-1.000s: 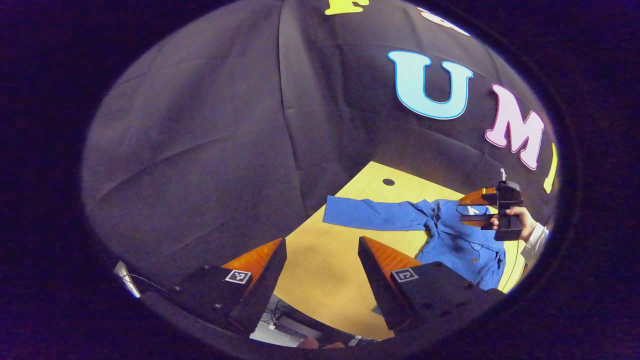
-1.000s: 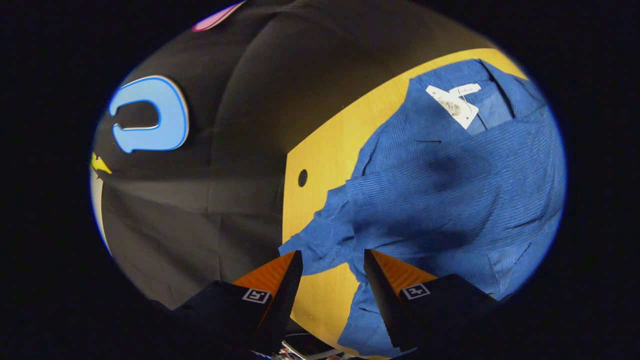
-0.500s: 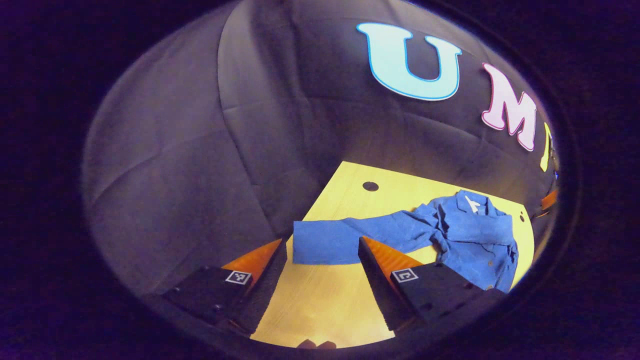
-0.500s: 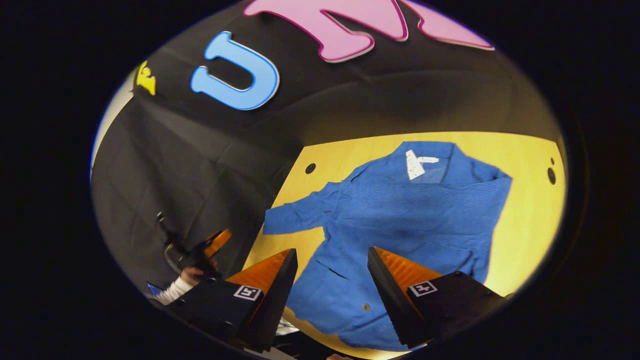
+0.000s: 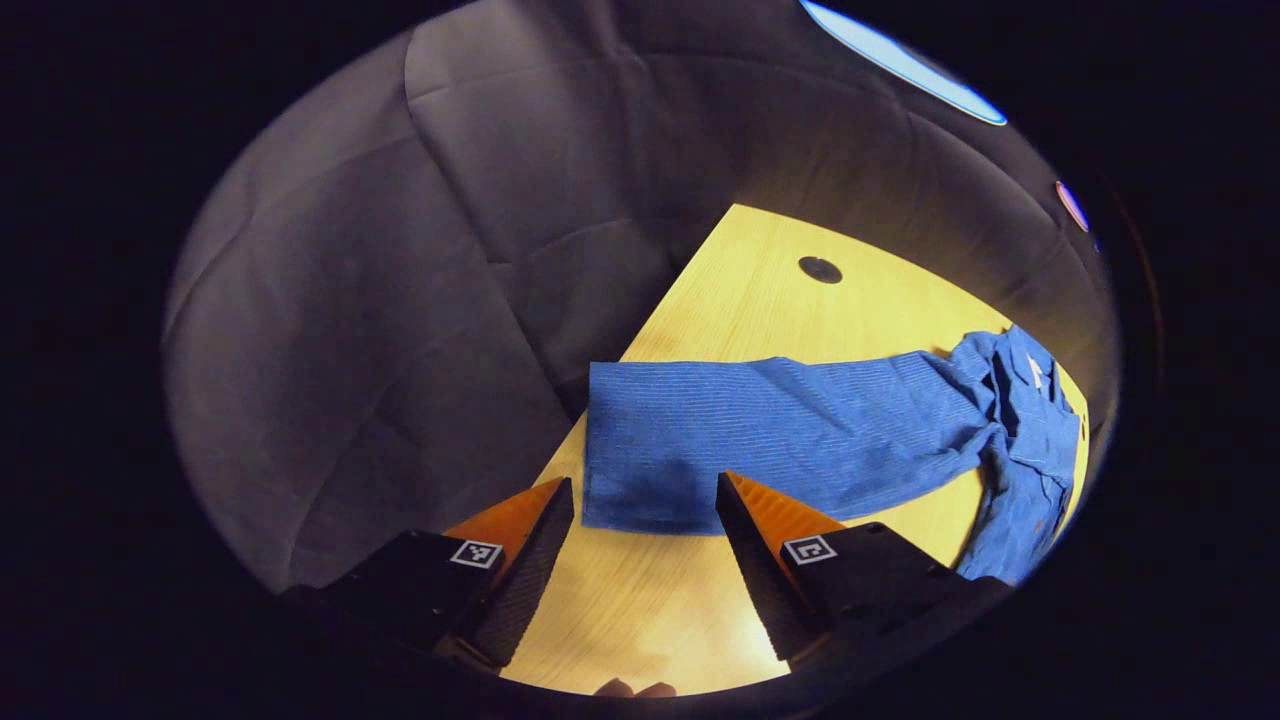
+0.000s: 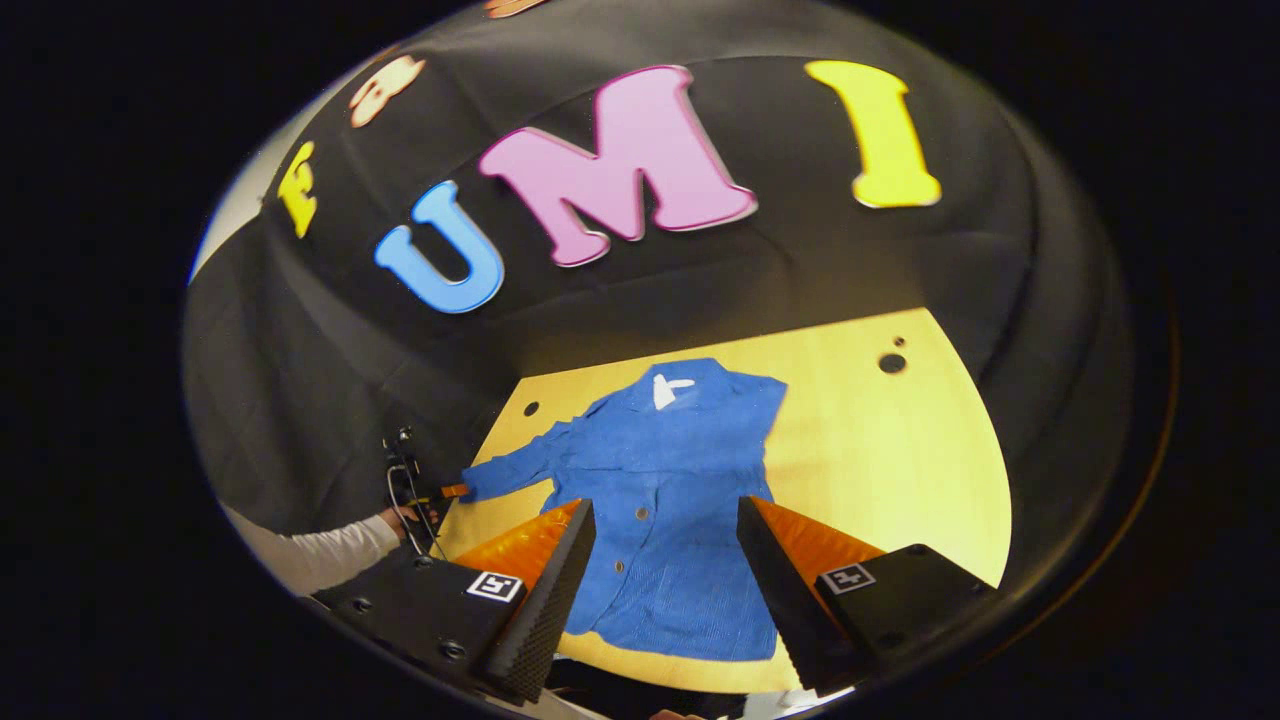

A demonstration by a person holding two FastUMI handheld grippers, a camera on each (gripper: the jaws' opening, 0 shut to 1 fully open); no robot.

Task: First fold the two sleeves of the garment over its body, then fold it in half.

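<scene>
A blue button-up shirt [image 6: 665, 500] lies flat on the yellow table [image 6: 880, 450], its collar and white tag [image 6: 668, 388] at the far end. One sleeve [image 5: 790, 435] stretches out sideways toward the table's left edge. My left gripper [image 5: 643, 490] is open, its fingers on either side of that sleeve's cuff [image 5: 640, 500], just above it. In the right gripper view the left gripper [image 6: 450, 491] sits at the sleeve's tip, held by a hand with a white sleeve [image 6: 320, 550]. My right gripper [image 6: 665, 510] hangs open over the shirt's lower front, well above the cloth.
The booth's black cloth wall [image 5: 400, 330] runs close along the table's left and far edges. Round holes [image 5: 820, 268] [image 6: 892, 363] mark the tabletop. Bare wood lies to the right of the shirt and in front of the cuff [image 5: 640, 600].
My left gripper has moved down and in to the cuff of the outstretched sleeve. My right gripper has pulled back and up from the shirt, so the whole garment is in its view.
</scene>
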